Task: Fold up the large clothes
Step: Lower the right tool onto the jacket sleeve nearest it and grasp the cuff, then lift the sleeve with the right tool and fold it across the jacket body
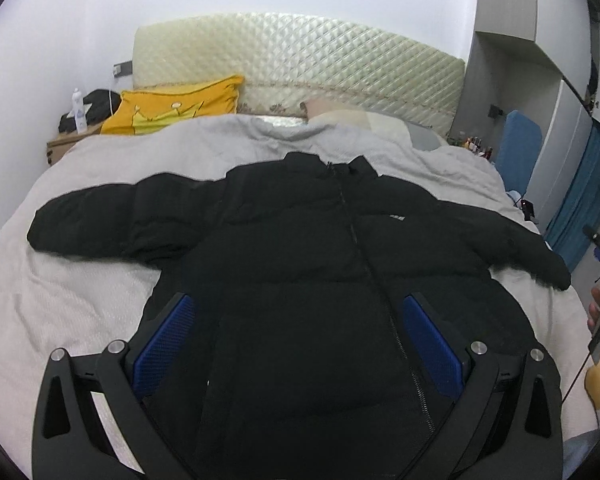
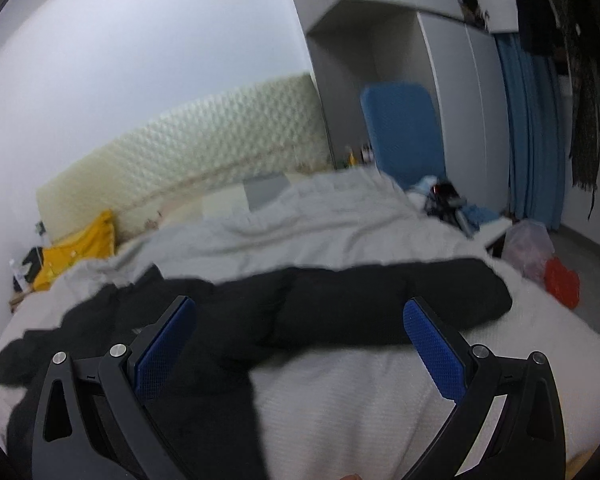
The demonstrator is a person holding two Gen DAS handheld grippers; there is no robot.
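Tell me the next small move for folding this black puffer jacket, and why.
Probably lower the right gripper onto the jacket's right sleeve and close on it, to fold it across the body. The black puffer jacket lies flat, zipped, on the grey bedspread with both sleeves spread out, and both grippers are open and empty; the left gripper hovers over the hem.

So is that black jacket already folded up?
No, the black jacket lies flat on the bed with both sleeves spread out to the sides.
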